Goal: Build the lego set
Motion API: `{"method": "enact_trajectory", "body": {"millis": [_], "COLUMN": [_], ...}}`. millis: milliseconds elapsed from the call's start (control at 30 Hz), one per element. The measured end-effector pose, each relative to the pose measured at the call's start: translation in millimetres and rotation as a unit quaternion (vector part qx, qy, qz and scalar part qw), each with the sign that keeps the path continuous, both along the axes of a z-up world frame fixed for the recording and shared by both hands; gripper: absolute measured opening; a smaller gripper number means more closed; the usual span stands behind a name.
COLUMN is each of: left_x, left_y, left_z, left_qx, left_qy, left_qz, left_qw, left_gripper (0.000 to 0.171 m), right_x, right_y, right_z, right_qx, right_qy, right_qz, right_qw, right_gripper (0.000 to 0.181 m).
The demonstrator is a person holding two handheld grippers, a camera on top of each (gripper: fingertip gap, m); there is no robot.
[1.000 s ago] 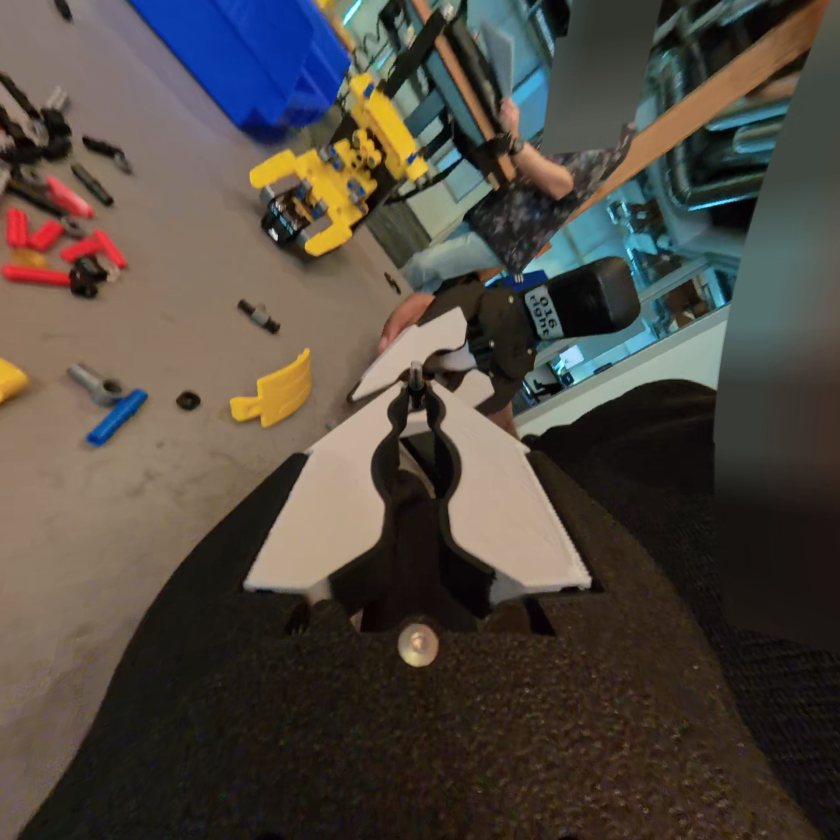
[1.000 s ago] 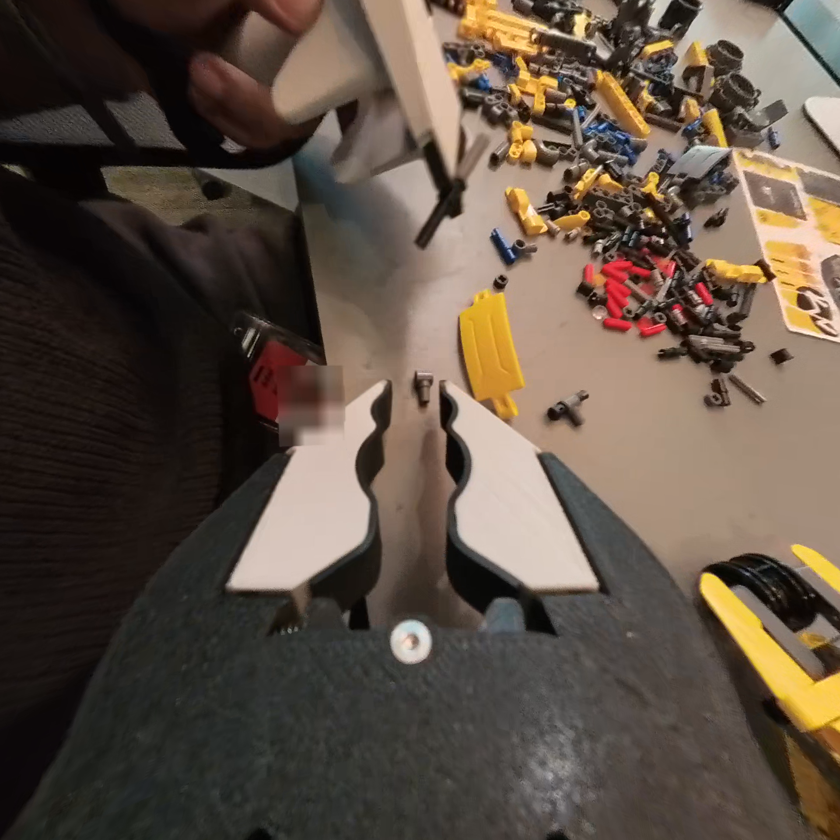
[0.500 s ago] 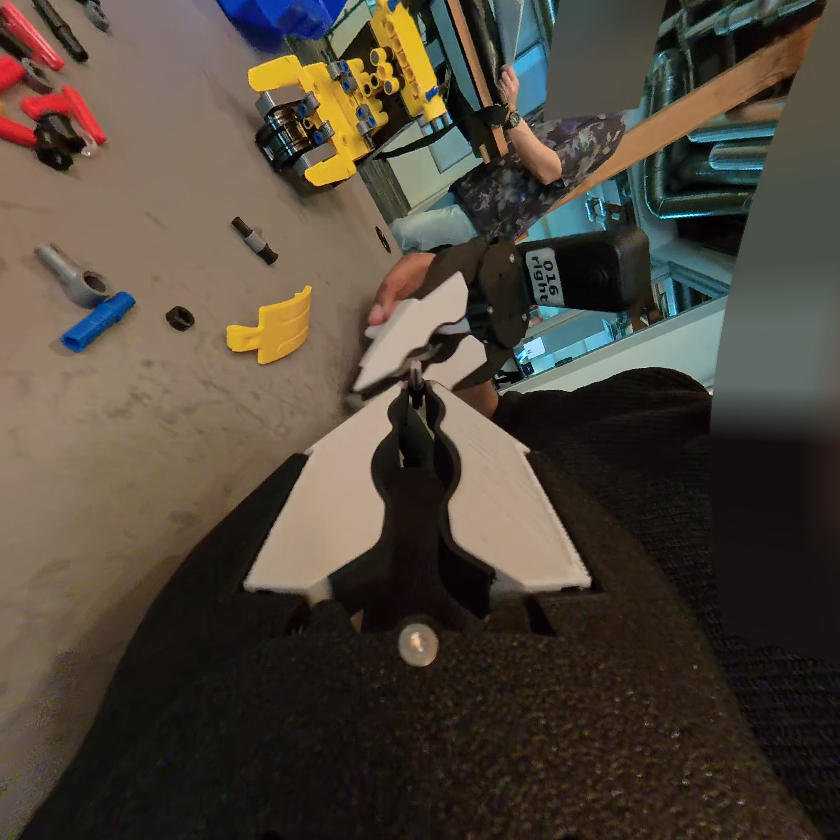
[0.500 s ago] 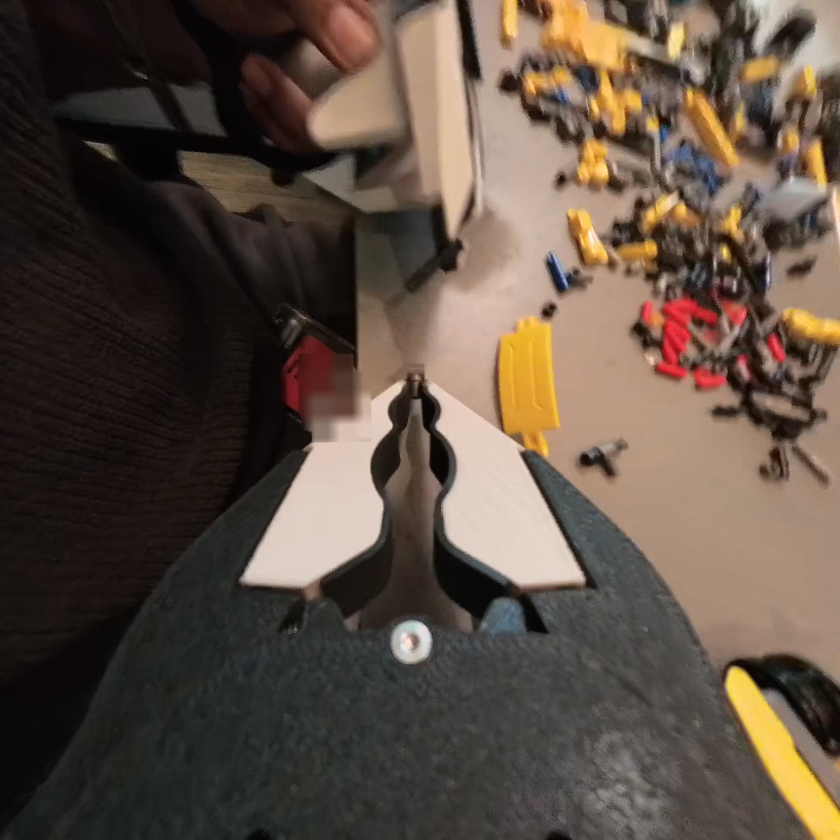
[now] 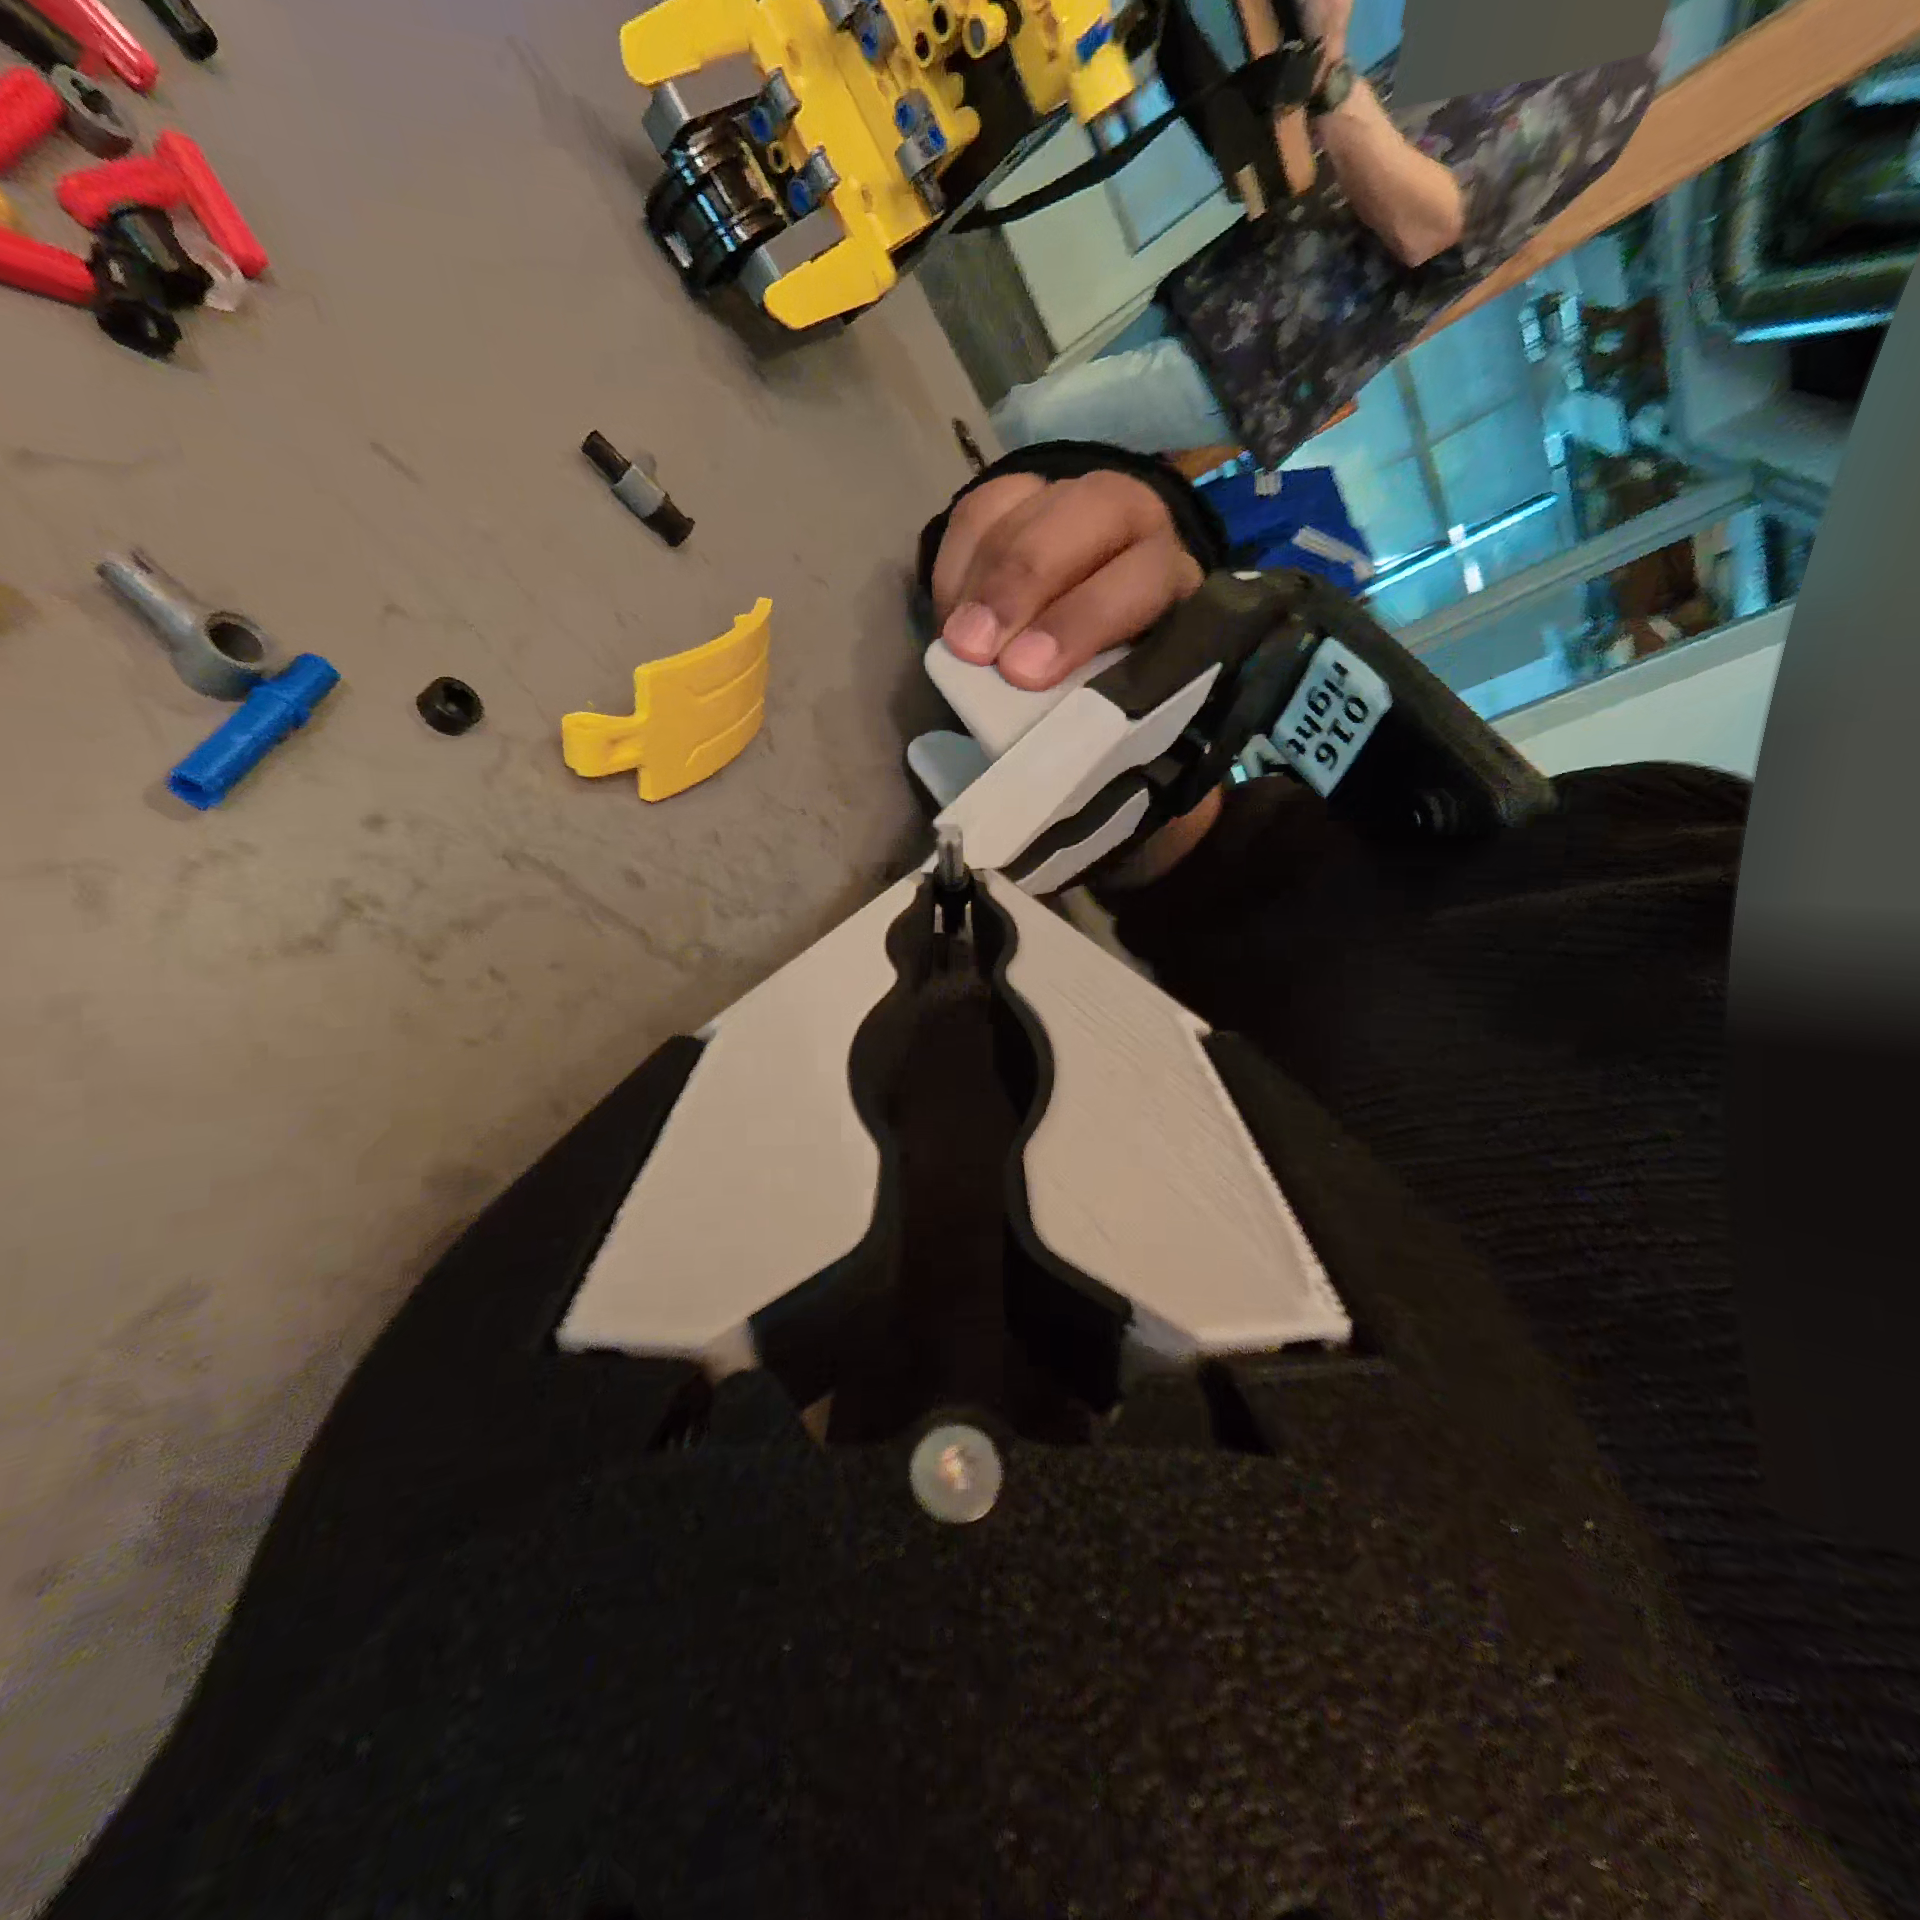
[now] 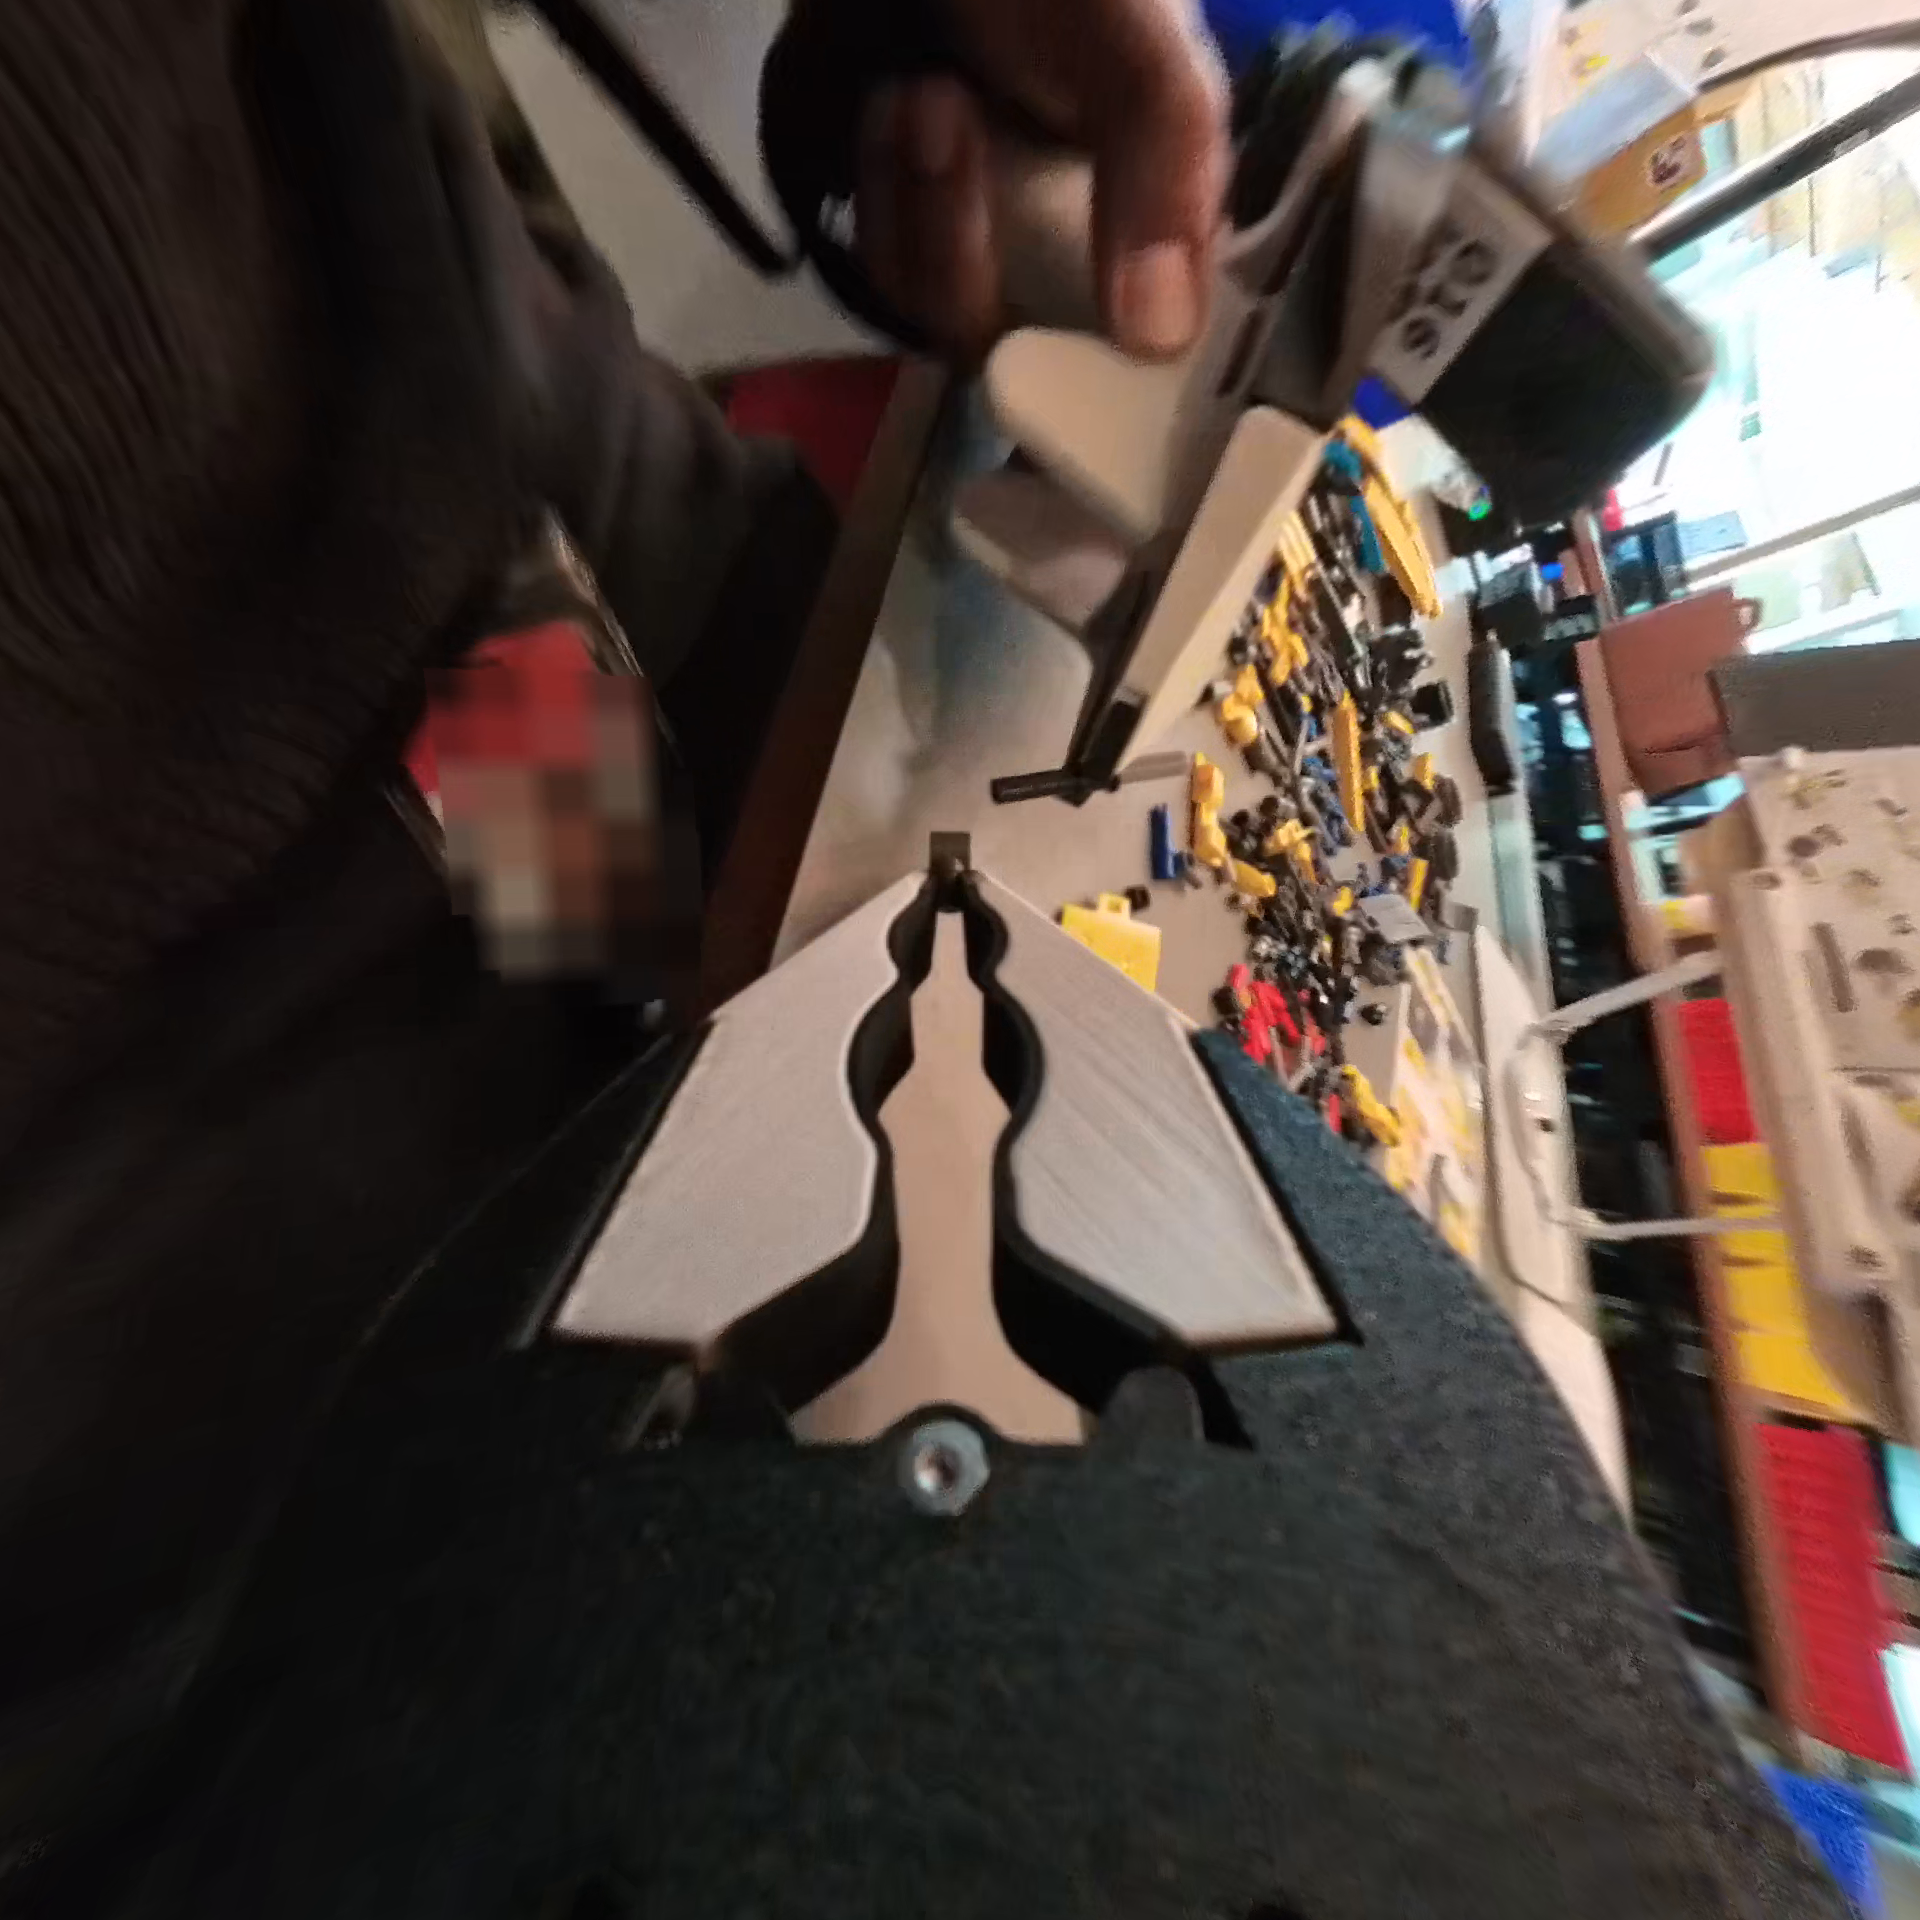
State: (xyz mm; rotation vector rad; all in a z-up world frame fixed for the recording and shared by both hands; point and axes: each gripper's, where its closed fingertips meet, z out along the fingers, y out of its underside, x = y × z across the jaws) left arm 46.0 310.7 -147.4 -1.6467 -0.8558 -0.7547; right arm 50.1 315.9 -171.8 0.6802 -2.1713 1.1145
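Note:
My left gripper (image 5: 948, 883) is shut on a thin black axle with a grey tip (image 5: 948, 847). In the right wrist view it (image 6: 1101, 748) hangs higher up with the axle (image 6: 1029, 787) sticking out sideways. My right gripper (image 6: 951, 883) is shut on a small dark pin (image 6: 949, 850) and holds it above the grey table (image 6: 1039, 862), just below the axle. In the left wrist view the right gripper (image 5: 987, 842) sits right behind my left fingertips, with a person's hand (image 5: 1049, 582) on it.
A yellow curved panel (image 5: 675, 707), a black bush (image 5: 449, 704), a blue pin (image 5: 249, 732), a grey connector (image 5: 187, 623) and red pieces (image 5: 156, 208) lie on the table (image 5: 312, 935). A yellow built model (image 5: 831, 135) stands farther off. A dense pile of loose parts (image 6: 1320, 810) lies beyond. The tips of both grippers are at nearly the same place.
My right gripper has shut on the small pin that lay on the table and lifted it. Both grippers have tilted and drawn close together, tip to tip.

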Motion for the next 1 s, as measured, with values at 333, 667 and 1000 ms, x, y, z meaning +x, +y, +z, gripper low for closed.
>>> {"method": "enact_trajectory", "body": {"millis": [333, 667, 1000], "left_x": [-11.0, -12.3, -11.6], "left_y": [3.8, 0.7, 0.3], "left_z": [-11.6, -11.5, -9.3], "left_qx": [-0.079, -0.073, -0.069], "left_qy": [0.071, 0.08, 0.09], "left_qz": [0.012, 0.023, 0.026], "left_qw": [0.994, 0.994, 0.993], "left_gripper": [0.006, 0.006, 0.006], "right_x": [-7.7, -7.2, -10.0], "right_y": [0.3, 7.7, 19.8], "right_z": [-9.0, -8.6, -4.4], "right_qx": [0.084, 0.093, 0.125], "right_qy": [0.104, 0.157, 0.146], "right_qz": [0.008, -0.024, -0.065], "right_qw": [0.991, 0.983, 0.979], "right_gripper": [0.003, 0.004, 0.015]}}
